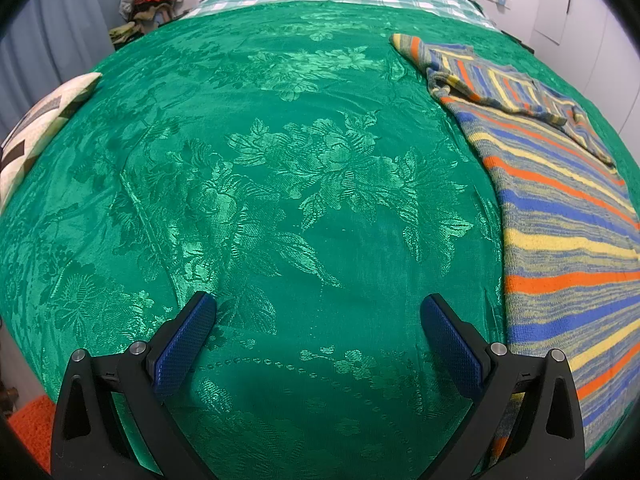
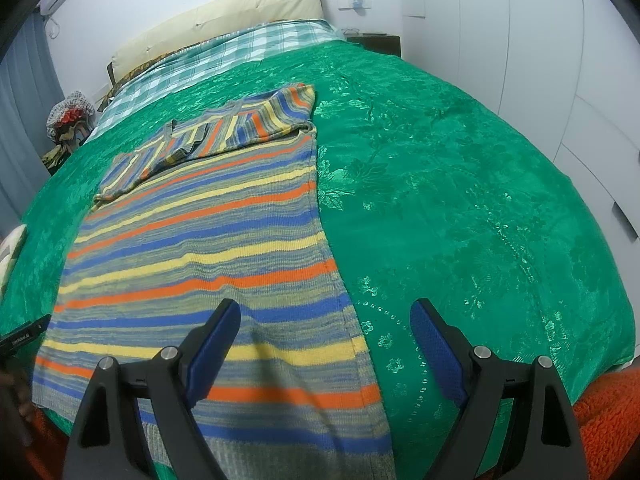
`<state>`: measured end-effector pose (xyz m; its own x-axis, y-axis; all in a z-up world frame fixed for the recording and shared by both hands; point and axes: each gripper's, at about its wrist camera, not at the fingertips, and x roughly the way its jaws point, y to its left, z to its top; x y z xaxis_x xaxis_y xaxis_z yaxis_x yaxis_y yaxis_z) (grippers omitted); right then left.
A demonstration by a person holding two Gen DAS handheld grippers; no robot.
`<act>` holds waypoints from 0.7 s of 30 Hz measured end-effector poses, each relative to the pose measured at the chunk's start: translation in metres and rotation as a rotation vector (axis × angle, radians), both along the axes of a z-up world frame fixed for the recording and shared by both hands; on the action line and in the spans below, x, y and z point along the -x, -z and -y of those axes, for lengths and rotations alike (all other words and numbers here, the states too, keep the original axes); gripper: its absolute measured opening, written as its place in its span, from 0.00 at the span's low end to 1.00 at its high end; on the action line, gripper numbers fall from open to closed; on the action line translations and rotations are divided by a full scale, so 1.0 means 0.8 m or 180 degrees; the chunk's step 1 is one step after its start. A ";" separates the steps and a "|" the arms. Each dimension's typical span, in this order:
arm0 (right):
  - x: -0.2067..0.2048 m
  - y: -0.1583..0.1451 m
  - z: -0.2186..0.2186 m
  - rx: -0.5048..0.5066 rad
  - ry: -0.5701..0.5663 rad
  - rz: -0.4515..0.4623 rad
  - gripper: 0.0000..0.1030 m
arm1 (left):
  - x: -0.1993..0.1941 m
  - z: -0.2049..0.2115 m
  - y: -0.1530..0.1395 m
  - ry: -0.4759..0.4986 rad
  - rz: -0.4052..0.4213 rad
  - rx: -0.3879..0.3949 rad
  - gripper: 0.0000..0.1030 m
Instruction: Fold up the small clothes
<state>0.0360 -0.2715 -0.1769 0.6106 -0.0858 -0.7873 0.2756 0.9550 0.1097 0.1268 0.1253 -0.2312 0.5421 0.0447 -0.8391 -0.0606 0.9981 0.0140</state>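
A striped knit sweater (image 2: 208,240) in blue, orange, yellow and grey lies flat on the green bedspread (image 2: 460,184), its sleeves folded across the chest at the far end. My right gripper (image 2: 326,316) is open and empty above the sweater's near right edge by the hem. My left gripper (image 1: 318,312) is open and empty over bare bedspread (image 1: 280,160), to the left of the sweater (image 1: 560,216).
A checked sheet (image 2: 224,56) and cream pillow (image 2: 224,16) lie at the head of the bed. A patterned cushion (image 1: 36,128) sits at the left edge. A pile of clothes (image 1: 148,4) stands beside the bed. An orange rug (image 2: 608,420) lies below the foot. White wardrobe doors (image 2: 540,40) stand on the right.
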 end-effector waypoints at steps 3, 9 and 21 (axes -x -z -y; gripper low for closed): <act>0.000 0.000 0.000 0.0001 0.0001 0.0003 0.84 | 0.000 0.000 0.000 0.0000 0.0001 -0.0001 1.00; 0.001 0.000 -0.001 -0.0002 0.0002 0.0006 0.84 | 0.001 0.000 0.000 0.0001 0.0000 -0.0001 1.00; 0.001 0.000 -0.001 -0.0005 0.0004 0.0008 0.84 | 0.002 -0.001 0.000 0.0002 0.0000 -0.0001 1.00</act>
<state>0.0352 -0.2706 -0.1766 0.6124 -0.0853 -0.7859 0.2766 0.9545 0.1119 0.1254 0.1258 -0.2309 0.5423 0.0445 -0.8390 -0.0598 0.9981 0.0143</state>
